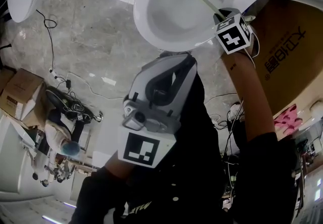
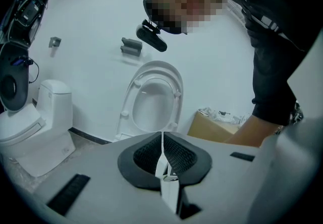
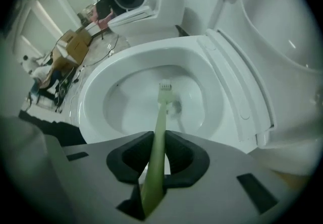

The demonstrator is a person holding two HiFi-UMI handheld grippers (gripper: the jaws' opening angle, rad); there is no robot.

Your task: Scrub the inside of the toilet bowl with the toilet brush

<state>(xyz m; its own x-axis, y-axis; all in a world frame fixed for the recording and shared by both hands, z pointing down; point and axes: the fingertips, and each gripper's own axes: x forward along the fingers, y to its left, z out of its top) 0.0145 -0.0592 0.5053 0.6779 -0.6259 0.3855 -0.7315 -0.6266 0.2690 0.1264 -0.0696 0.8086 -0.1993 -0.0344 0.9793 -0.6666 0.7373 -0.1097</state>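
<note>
Fingers [image 3: 184, 157] of right gripper [image 3: 157, 140] clamp toilet brush [image 3: 160, 117], bristles [image 3: 165, 87] blurred, in bowl [image 3: 121, 109]; left gripper's [image 2: 162, 140] together.

- We see a white toilet bowl [image 3: 126, 71] and a pale green toilet brush [image 3: 160, 112].
- Our right gripper [image 3: 158, 140] and left gripper [image 2: 162, 140] are grey, with black ribbed pads [image 2: 179, 155].
- Each marker cube [image 1: 233, 34] shows black-and-white squares.
- The floor [image 1: 91, 31] is grey and marbled.
- The cardboard box [image 1: 290, 61] is brown.
- Our sleeve [image 1: 267, 167] is black.
</note>
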